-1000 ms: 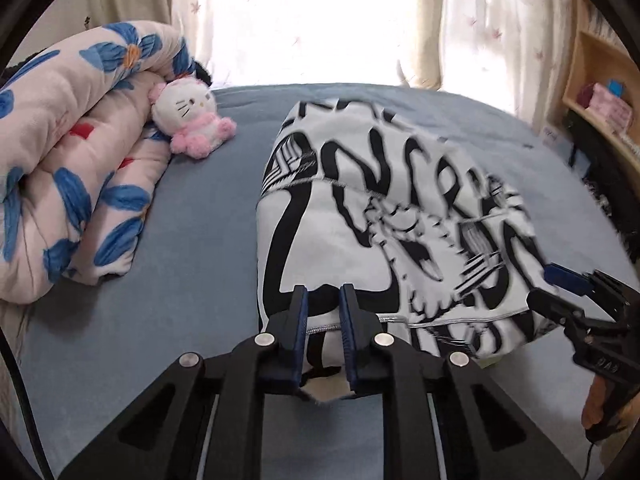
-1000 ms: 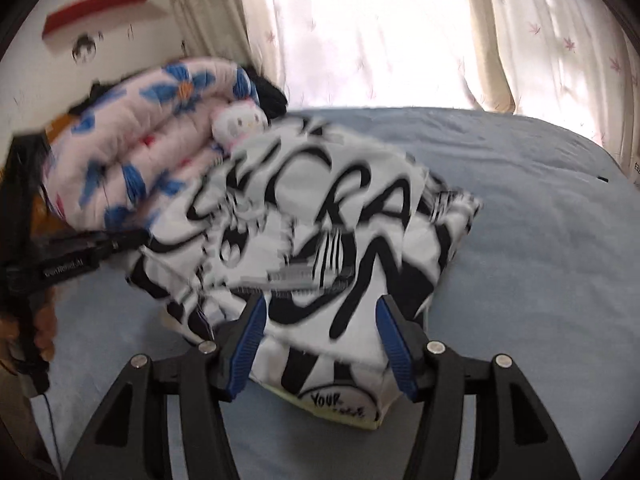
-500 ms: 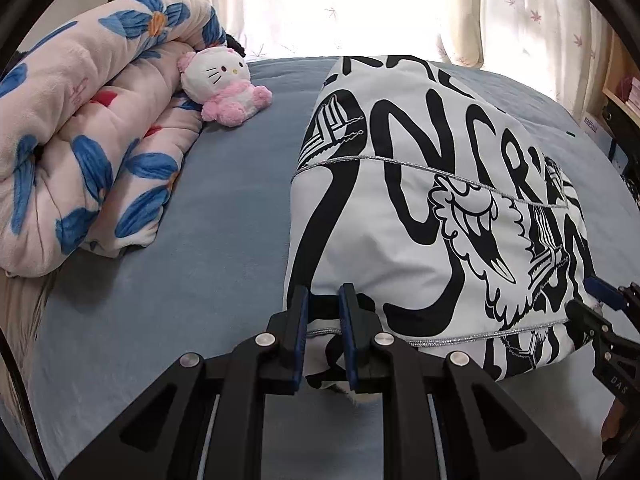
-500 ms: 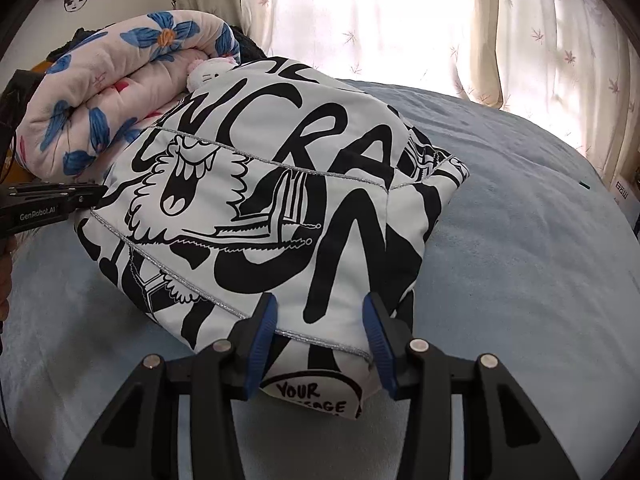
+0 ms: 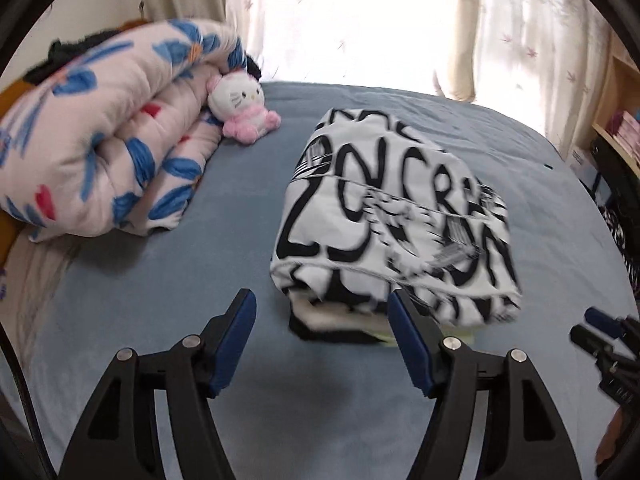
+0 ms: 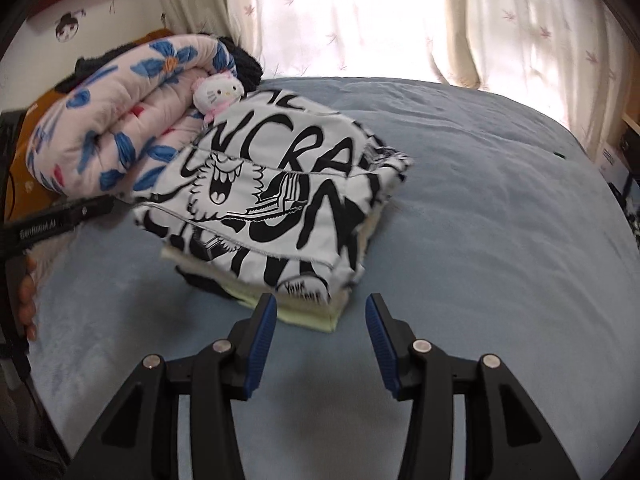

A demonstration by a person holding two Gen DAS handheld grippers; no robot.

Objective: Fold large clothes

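Observation:
A white garment with black graffiti lettering point(image 5: 392, 216) lies folded in a thick stack on the blue bed point(image 5: 160, 288). My left gripper point(image 5: 320, 314) hovers just short of its near left corner. Its jaws are opening, and the pads touch no cloth. In the right wrist view the same garment point(image 6: 280, 200) shows a pale yellow layer at its near corner. My right gripper point(image 6: 320, 308) stands open just before that corner, holding nothing. The left gripper's finger point(image 6: 64, 220) also shows at the left edge there, beside the garment.
A rolled pink quilt with blue flowers point(image 5: 100, 152) lies along the left side of the bed, with a small plush cat point(image 5: 240, 108) against it. Curtains hang behind. A wooden shelf point(image 5: 616, 128) stands at the right. A person's fingers point(image 6: 26, 300) show at the left.
Both grippers have let go of the garment and drawn back and upward. The left jaws went from shut to wide. The garment has dropped onto the bed as a folded stack.

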